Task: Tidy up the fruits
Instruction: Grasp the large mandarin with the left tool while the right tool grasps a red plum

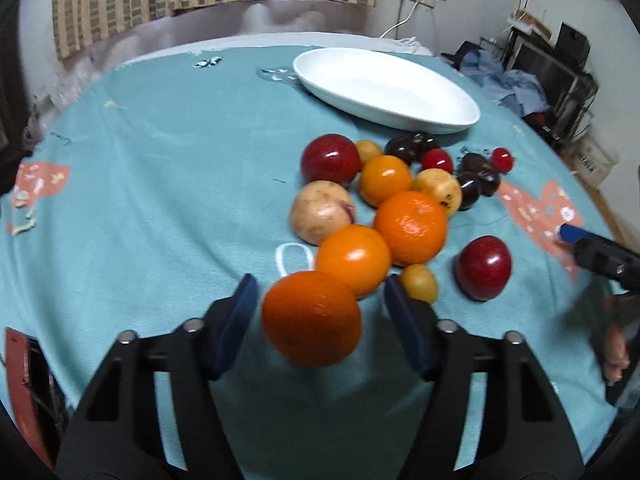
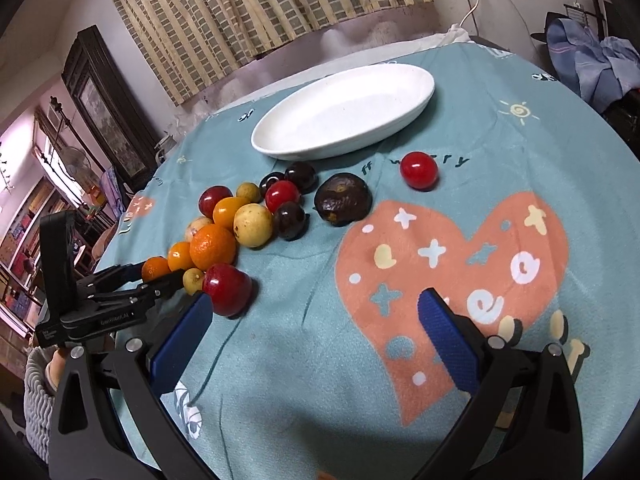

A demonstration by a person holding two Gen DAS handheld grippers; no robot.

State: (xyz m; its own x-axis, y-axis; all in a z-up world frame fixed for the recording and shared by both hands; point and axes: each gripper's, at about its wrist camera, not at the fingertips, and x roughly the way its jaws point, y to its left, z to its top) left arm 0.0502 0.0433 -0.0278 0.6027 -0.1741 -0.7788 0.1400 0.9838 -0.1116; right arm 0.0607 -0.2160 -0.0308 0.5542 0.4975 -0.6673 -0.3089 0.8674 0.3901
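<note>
The left gripper [image 1: 316, 312] brackets the nearest orange [image 1: 311, 319]; whether its blue pads press the fruit cannot be told through the blur. The right gripper [image 2: 314, 334] is spread wide over the teal tablecloth [image 2: 304, 360]. Mid-cloth lies the fruit cluster [image 2: 244, 220]. The white oval dish [image 2: 416, 100] sits towards the far edge.

My right gripper [image 2: 316, 336] fills the lower frame, blue pads wide apart over the teal cloth [image 2: 304, 344] and its pink heart, nothing between them. A white dish [image 2: 344, 114] sits at upper centre. Below it, centre left, lies the fruit pile [image 2: 240, 220]. At left my left gripper [image 2: 154, 274] has an orange [image 2: 155, 267] between its fingers.
</note>
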